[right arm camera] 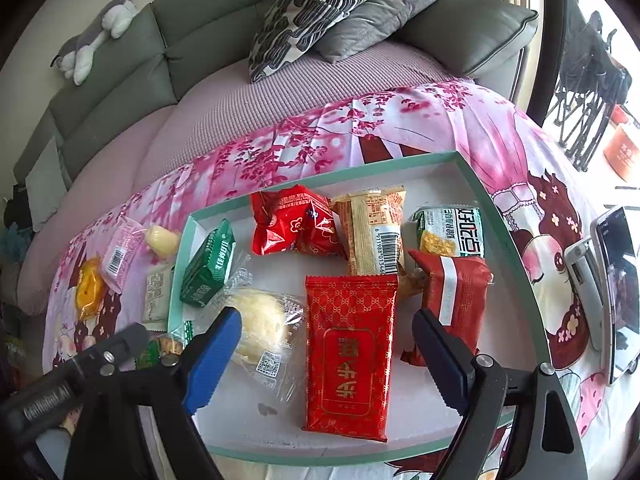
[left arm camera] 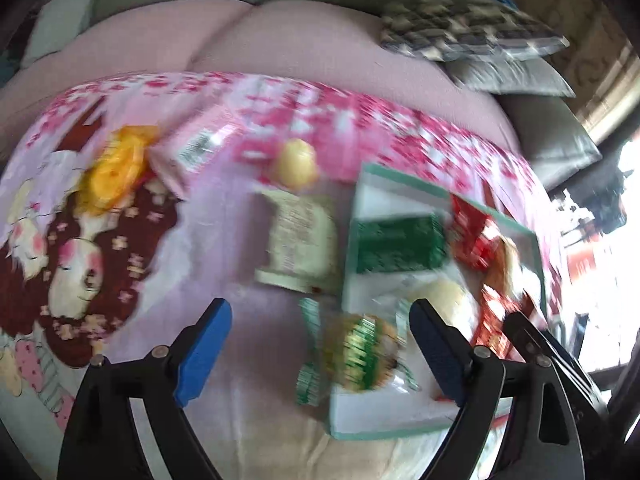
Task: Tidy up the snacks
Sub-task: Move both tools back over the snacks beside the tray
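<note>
- Nearest the right wrist camera, the right hand-held gripper (right arm camera: 326, 360) stands spread wide over the long red packet (right arm camera: 348, 352), pinching nothing; the packet lies flat in the tray (right arm camera: 476, 176), apparently just set down there.
- Blurred in its own view, the left hand-held gripper (left arm camera: 320, 354) is likewise spread and empty above a green-printed snack (left arm camera: 358, 354) straddling the tray's near edge.
- Inside the tray, snacks sit side by side: a green box (right arm camera: 208, 268), a red bag (right arm camera: 294, 224), a round bun (right arm camera: 260, 326). That suggests sorting into one container.
- Outside on the printed bedspread (right arm camera: 500, 148) lie a yellow packet (right arm camera: 89, 288), a pink packet (right arm camera: 120, 252) and a pale packet (right arm camera: 156, 292), likely still to collect.
</note>
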### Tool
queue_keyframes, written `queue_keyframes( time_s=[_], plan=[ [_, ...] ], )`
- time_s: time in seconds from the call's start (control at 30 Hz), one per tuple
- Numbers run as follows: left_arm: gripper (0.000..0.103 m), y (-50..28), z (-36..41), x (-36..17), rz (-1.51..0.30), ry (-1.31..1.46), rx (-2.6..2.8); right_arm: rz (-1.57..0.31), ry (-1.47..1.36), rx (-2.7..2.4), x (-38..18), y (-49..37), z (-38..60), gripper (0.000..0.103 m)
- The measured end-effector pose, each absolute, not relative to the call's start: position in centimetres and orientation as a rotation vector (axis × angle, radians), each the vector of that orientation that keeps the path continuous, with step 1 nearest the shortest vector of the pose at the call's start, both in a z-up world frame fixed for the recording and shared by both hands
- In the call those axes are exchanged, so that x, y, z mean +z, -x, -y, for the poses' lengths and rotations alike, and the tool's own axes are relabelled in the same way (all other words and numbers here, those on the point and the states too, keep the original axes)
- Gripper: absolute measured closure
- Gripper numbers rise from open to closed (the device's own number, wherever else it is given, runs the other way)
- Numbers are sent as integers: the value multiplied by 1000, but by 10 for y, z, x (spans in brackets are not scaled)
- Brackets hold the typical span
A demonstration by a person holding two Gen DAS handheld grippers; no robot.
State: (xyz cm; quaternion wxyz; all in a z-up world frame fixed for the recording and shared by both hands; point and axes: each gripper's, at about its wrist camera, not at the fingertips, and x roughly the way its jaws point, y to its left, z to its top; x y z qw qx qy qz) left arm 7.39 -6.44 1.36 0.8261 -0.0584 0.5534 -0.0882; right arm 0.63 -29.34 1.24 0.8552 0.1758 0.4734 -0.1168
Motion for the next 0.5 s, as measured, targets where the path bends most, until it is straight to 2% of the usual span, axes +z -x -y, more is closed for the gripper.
queue_keyframes(
  time_s=[0.07,0.1,0.5],
  plan=[
    [9,-77,53,11,-1172,140,-123,-993,-368,-245,13,-6,293,1],
    [9,-80,47,8,-1179,156,-95,-992,-367,-243,13,-6,293,0],
    [9,-90,21,-19,-1239,159,73,-987,-360,-226,13,-8,290,0]
  ],
)
